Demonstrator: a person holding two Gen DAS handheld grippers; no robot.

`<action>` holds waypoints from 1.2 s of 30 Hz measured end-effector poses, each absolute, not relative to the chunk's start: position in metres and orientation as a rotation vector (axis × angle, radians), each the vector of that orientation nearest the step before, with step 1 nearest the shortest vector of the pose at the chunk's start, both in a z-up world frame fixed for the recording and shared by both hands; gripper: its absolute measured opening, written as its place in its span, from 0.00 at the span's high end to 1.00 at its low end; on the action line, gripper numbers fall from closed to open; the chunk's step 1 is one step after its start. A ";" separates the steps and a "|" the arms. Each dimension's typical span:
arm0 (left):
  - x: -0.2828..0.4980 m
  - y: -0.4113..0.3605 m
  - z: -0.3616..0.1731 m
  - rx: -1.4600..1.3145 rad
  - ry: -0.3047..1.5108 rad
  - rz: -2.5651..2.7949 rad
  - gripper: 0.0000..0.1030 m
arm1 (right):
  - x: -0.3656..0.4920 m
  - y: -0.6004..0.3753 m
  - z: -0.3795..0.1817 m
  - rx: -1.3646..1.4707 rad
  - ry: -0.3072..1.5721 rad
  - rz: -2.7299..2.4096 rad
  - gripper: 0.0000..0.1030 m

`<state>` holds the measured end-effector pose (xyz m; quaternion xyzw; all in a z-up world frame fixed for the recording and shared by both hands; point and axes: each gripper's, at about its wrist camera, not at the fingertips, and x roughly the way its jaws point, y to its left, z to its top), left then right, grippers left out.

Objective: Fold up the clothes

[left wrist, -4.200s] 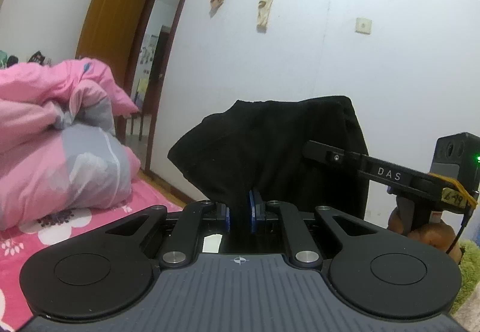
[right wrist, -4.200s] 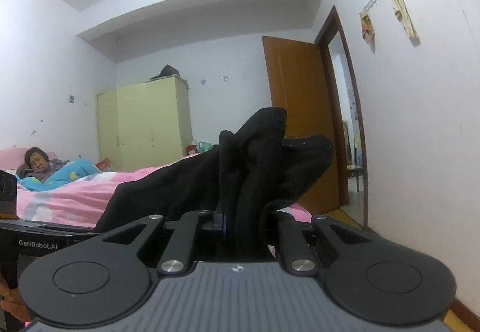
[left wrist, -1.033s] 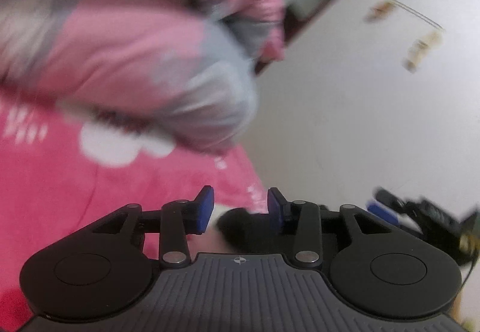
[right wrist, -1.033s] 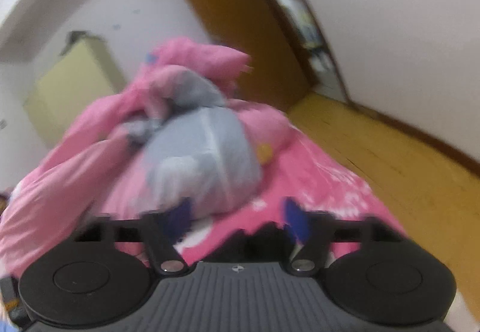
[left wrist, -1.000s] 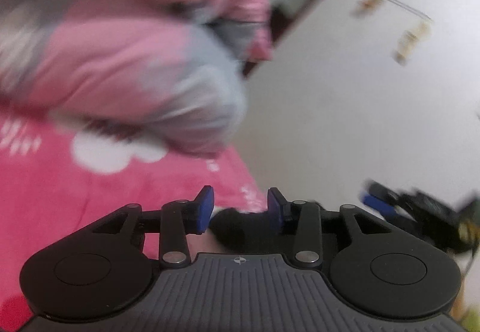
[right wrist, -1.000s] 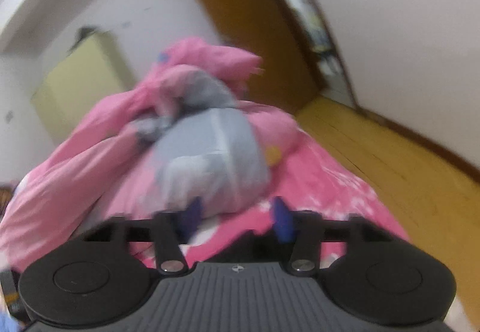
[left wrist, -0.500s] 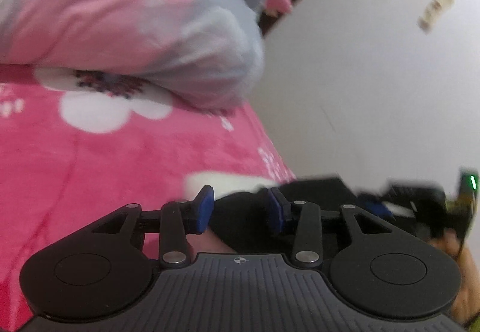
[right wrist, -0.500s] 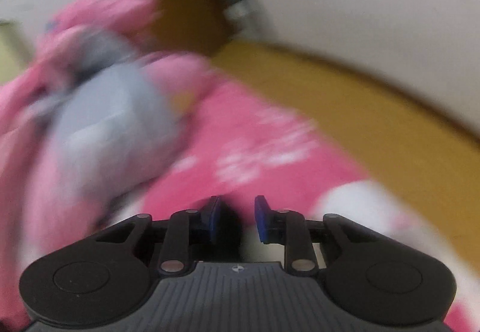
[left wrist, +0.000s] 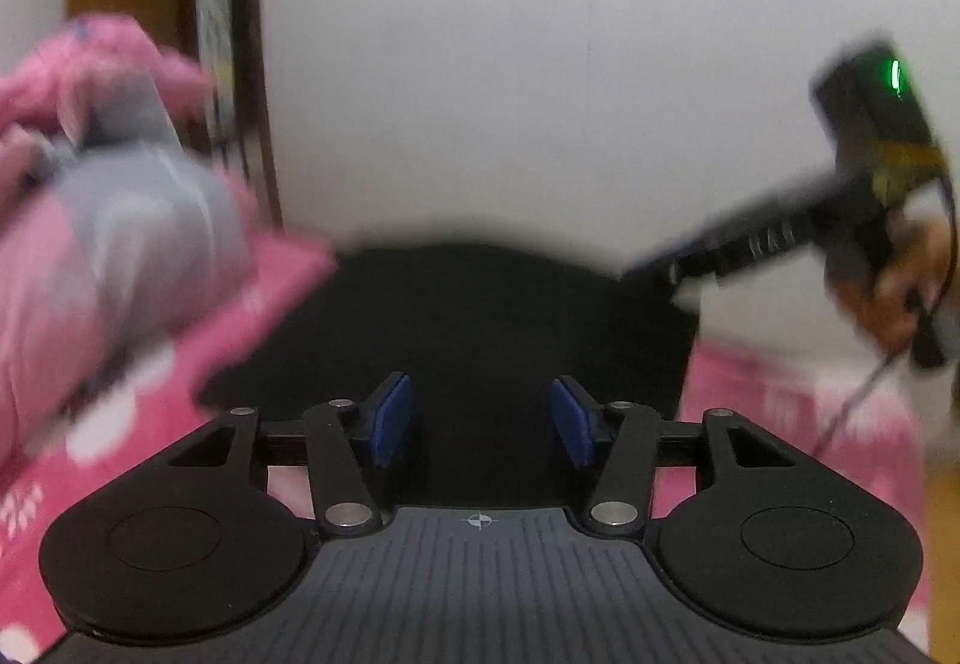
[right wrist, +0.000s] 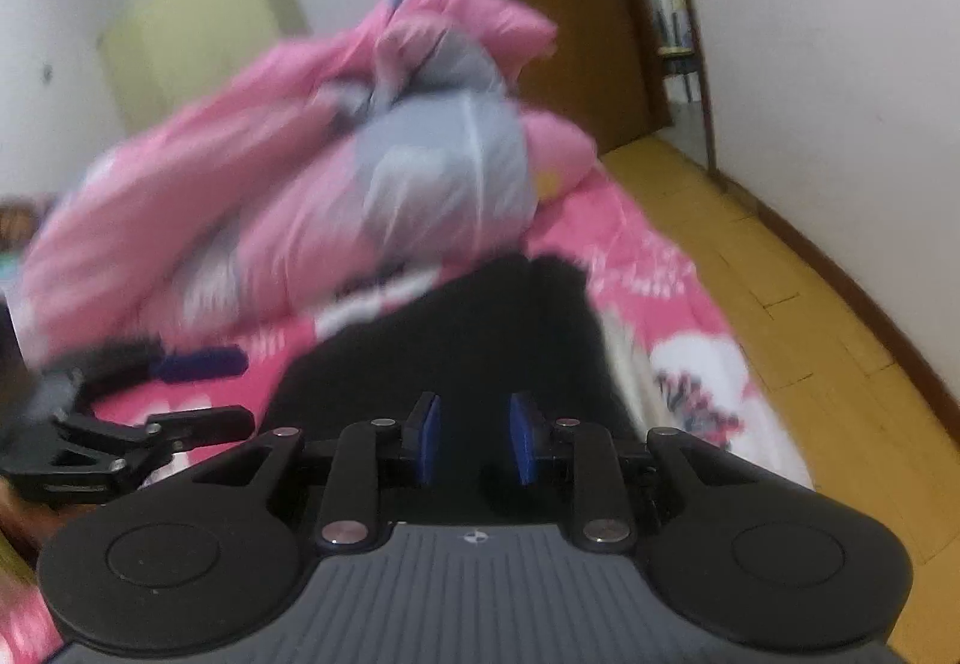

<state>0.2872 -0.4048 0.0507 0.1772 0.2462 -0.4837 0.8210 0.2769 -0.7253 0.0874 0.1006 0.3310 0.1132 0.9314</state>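
The black garment [left wrist: 480, 316] lies spread flat on the bed's pink flowered cover [right wrist: 654, 268], near the edge by the wooden floor [right wrist: 798, 304]. The left tongs [left wrist: 482, 420] hover just over its near part, blue pads [left wrist: 390, 418] well apart and widening, with dark cloth showing between them but not pinched. The right tongs [right wrist: 472, 439] sit above the garment's other end, pads [right wrist: 429, 439] narrowly apart and not pressing on the cloth seen in the gap. In the left view a hand [left wrist: 888, 286] holds the right tool at the garment's far corner. A heaped pink and grey quilt [right wrist: 372, 166] lies just beyond the garment, with a brown door [right wrist: 558, 4] and a pale yellow wardrobe [right wrist: 198, 22] behind.
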 end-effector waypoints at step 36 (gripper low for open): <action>0.091 -0.141 0.149 0.169 0.423 -0.705 0.00 | -0.112 -0.606 0.162 0.405 0.275 -0.012 0.00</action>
